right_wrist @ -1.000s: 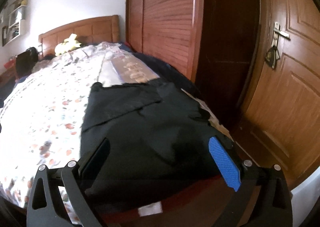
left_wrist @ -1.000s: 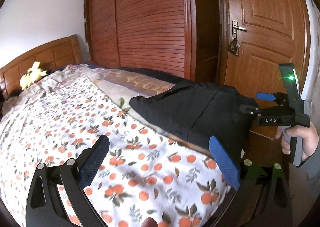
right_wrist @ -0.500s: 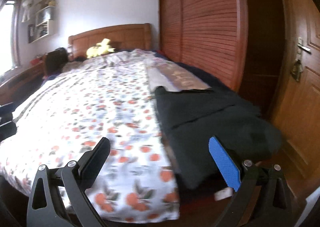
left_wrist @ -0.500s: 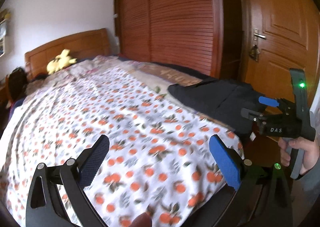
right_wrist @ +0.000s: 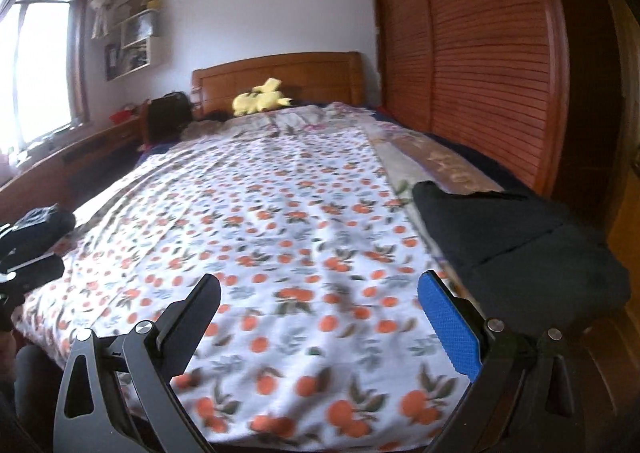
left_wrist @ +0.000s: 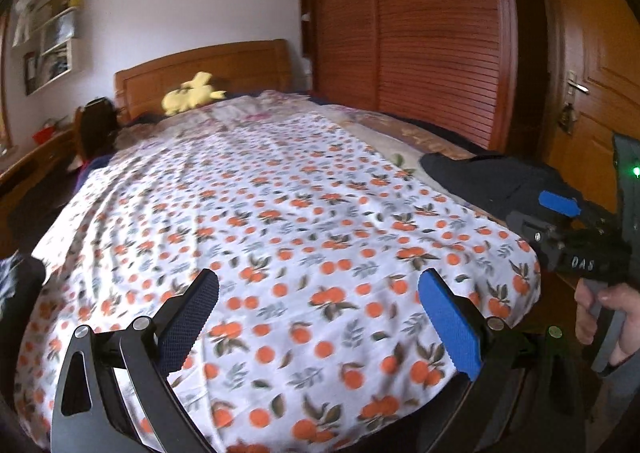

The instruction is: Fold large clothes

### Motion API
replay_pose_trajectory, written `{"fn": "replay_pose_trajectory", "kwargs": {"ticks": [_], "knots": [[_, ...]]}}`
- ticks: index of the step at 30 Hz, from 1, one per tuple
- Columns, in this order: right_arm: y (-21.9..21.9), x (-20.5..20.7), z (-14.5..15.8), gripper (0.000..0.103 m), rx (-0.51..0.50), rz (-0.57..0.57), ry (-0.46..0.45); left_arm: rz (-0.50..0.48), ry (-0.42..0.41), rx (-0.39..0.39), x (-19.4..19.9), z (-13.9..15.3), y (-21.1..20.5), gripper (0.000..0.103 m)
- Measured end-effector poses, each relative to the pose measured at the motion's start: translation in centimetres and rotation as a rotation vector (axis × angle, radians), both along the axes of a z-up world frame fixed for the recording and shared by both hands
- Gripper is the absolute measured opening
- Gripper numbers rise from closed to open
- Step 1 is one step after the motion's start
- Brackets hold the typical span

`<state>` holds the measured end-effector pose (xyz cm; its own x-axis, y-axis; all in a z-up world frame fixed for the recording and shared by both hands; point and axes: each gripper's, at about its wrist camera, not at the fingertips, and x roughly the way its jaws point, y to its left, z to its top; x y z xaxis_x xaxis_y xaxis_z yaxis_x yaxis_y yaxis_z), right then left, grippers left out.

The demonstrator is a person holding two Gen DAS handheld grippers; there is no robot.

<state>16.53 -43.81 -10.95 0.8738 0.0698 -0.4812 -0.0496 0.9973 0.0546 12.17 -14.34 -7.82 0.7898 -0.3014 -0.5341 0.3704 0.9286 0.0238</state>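
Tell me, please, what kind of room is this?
Most likely a home bedroom: a bed with an orange-print sheet and a wooden headboard, a yellow plush toy beside it, and a slatted wooden wardrobe along the wall.

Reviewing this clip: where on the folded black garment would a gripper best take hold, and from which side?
Probably the black garment at its near rounded end, which bulges past the corner of the bed. Come from the foot of the bed with the open right gripper, nearest to it. That end looks thick, so take a deep bite.
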Motion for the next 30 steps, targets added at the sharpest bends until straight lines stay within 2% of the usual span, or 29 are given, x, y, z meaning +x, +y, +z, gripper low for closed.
{"fn": "replay_pose_trajectory", "kwargs": {"ticks": [11,20,30], "knots": [[7.5,-0.4,1.0,0.095,0.021,0.123,-0.022,0.204,-0.054,-0.003,-2.7,1.7,7.5,0.101],[10.4,-2.2,2.8,0.095,0.042,0.163,-0.058,0.27,-0.083,-0.037,-6.1,3.8,10.8,0.101],[11.5,-5.4,6.7,0.095,0.044,0.166,-0.158,0.319,-0.166,-0.067,-9.6,7.4,12.7,0.101]]}}
